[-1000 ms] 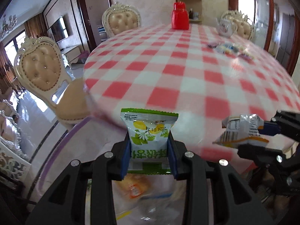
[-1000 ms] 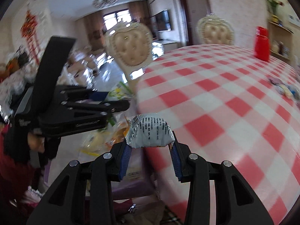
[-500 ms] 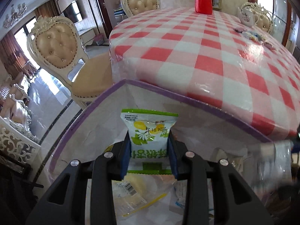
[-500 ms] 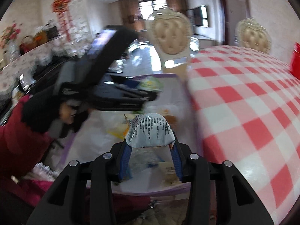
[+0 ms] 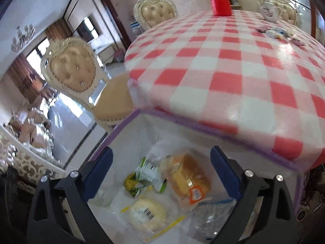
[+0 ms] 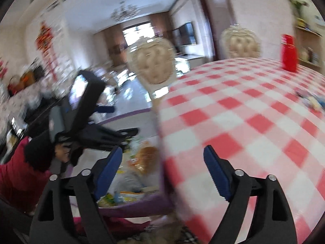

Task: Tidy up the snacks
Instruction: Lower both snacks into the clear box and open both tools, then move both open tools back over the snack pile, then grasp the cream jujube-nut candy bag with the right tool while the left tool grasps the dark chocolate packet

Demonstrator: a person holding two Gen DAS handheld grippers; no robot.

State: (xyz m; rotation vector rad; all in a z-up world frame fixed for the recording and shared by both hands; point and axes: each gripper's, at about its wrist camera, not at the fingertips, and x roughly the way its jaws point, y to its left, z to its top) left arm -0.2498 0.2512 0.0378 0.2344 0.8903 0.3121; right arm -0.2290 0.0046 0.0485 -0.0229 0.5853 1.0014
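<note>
Both tongs — L (image 5: pixel 160 166) & R (image 6: pixel 162 162) — just sprung wide, empty; green snack pkt (image 5: pixel 146 179) in purple-rimmed bin (image 5: pixel 223 136).

No text is legible; only a barcode shows on the round wrapped snack (image 5: pixel 146 211).

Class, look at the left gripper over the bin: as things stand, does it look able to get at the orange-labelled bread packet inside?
Probably yes. The left gripper is open and empty above the bin, and the bread packet lies on top of the other snacks, uncovered.
</note>
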